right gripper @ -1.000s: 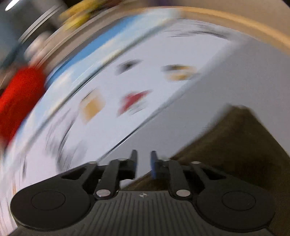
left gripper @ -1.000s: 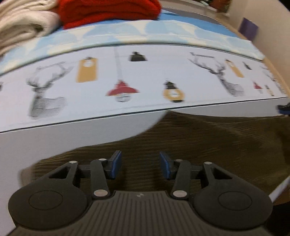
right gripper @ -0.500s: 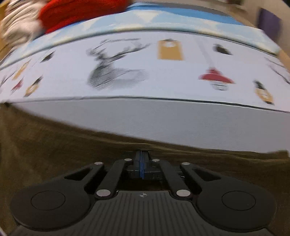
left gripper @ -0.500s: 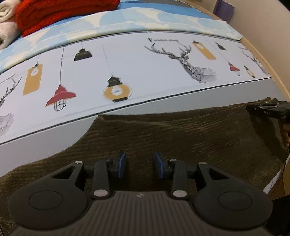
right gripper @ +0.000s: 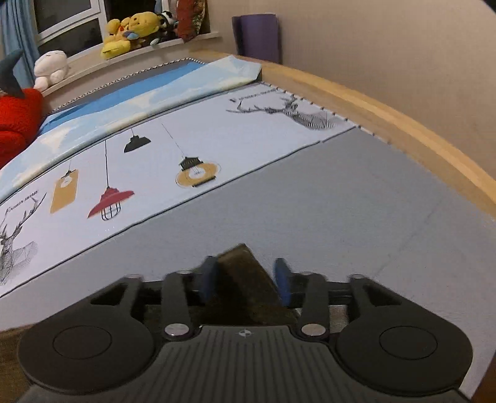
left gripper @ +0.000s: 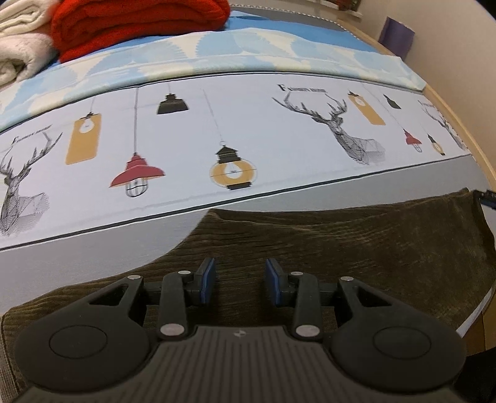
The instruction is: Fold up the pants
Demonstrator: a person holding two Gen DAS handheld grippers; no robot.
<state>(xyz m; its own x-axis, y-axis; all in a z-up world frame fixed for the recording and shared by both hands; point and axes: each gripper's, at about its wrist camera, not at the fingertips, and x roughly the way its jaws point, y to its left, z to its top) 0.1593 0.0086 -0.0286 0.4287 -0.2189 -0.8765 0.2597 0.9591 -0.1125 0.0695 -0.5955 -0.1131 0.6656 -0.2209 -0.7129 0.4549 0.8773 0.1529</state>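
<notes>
The pants [left gripper: 356,248] lie on the grey part of the bed sheet [left gripper: 93,257], near the front edge of the bed. They are of dark olive-brown corduroy, with fine ribs running across, and the cloth makes a low ridge along its far edge.

The left wrist view shows them wide, from the left border to the right corner, where a small part of the right gripper [left gripper: 488,198] appears just at the edge of the cloth. The left gripper [left gripper: 238,280] is above the cloth with its blue pads spread apart, and nothing is between them.

The right wrist view shows only one corner of the pants [right gripper: 245,279]. This corner stands up like a wedge between the spread fingers of the right gripper [right gripper: 245,277]. The pads are apart from it on both sides, so they do not pinch it.

Only this view shows the wooden bed frame [right gripper: 403,130], the purple rolled mat [right gripper: 257,37] and the plush toys [right gripper: 124,31] on the window sill. The left view alone shows well the folded red blanket [left gripper: 136,24] and the cream-white one [left gripper: 21,46], both thick and fluffy. The sheet is smooth, printed with lamps and deer heads.
</notes>
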